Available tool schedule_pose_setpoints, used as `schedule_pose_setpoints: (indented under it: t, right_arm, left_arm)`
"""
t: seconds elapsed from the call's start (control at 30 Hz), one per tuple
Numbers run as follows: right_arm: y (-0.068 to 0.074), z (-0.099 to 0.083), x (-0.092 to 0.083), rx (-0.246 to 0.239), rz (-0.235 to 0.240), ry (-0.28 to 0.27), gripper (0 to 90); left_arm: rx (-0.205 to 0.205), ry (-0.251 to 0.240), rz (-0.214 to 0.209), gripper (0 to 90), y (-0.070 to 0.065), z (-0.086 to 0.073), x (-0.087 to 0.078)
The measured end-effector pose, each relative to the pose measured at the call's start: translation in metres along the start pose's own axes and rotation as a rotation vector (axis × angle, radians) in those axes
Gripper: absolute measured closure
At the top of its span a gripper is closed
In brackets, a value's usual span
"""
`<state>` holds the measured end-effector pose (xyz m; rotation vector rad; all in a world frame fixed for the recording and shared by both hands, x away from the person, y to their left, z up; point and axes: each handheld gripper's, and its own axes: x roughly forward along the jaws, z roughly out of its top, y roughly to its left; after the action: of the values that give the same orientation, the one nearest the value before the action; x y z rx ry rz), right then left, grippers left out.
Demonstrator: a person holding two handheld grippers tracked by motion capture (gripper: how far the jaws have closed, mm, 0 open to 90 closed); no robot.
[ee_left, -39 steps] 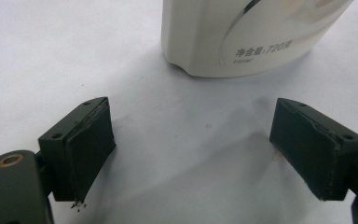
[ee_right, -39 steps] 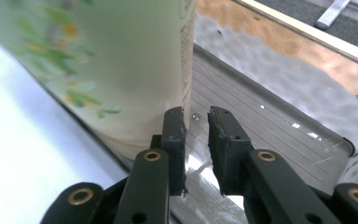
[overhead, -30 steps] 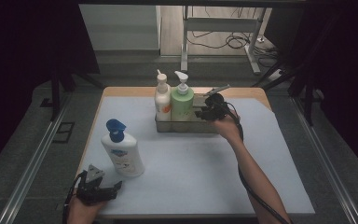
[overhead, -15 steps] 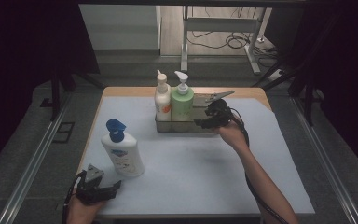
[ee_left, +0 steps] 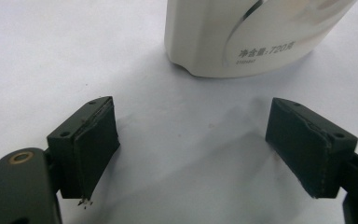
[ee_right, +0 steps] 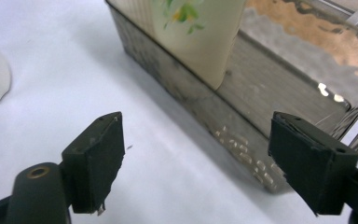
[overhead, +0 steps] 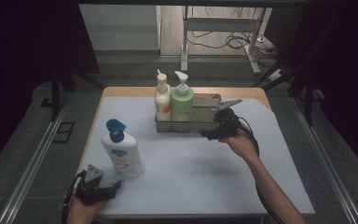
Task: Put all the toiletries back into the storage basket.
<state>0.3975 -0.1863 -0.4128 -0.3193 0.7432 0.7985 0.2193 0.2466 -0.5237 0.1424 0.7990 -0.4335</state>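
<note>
— Grippers first: how did the right gripper [overhead: 204, 134] stand?

— Its jaws were spread wide and had just been opening, with nothing between them. It hovered just in front of the metal caddy [overhead: 205, 122], near the caddy's right end, over the white table cover [overhead: 191, 168]. In the right gripper view the caddy's near wall [ee_right: 242, 116] ran slantwise just beyond the pads.

— And what stood in the caddy?

— Two pump bottles, upright at its left end: a white one with an orange label [overhead: 162, 98] and a green one [overhead: 182, 100] touching it on the right. The caddy sat toward the far edge of the table, about midway along it.

— The left gripper [overhead: 114, 186]?

— Also spread apart, empty, low at the near left corner of the table. A white lotion bottle with a blue cap [overhead: 122, 149] stood upright just beyond it, near the left edge; in the left gripper view the bottle's base [ee_left: 242, 42] was ahead of the pads, apart from them.
</note>
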Motion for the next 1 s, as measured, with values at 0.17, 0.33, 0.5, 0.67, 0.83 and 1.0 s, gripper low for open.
schedule_pose_setpoints:
  t: [0.17,0.33,0.5,0.67,0.83,1.0]
  right_arm:
    - [0.006,-0.010,-0.008,-0.009,0.004,-0.015,14.3]
    - [0.010,-0.021,-0.013,-0.011,-0.005,-0.005,13.6]
    - [0.015,-0.032,-0.018,-0.023,-0.004,0.002,12.7]
    - [0.020,-0.044,-0.025,-0.032,-0.011,-0.004,11.4]
    - [0.022,-0.060,-0.030,-0.025,-0.025,-0.004,10.4]
    - [0.020,-0.079,-0.033,0.007,-0.020,-0.013,10.3]
  left_arm:
    - [-0.002,-0.001,0.002,17.0,0.000,0.000,0.000]
    - [-0.002,0.000,0.002,17.5,0.000,0.000,0.000]
    - [-0.012,-0.002,0.002,19.9,0.001,0.001,-0.001]
    - [-0.006,0.000,0.010,21.2,0.001,0.001,-0.001]
    - [-0.006,0.000,0.027,22.6,0.002,0.002,-0.001]
    - [-0.008,-0.007,0.033,24.8,0.003,0.003,-0.002]
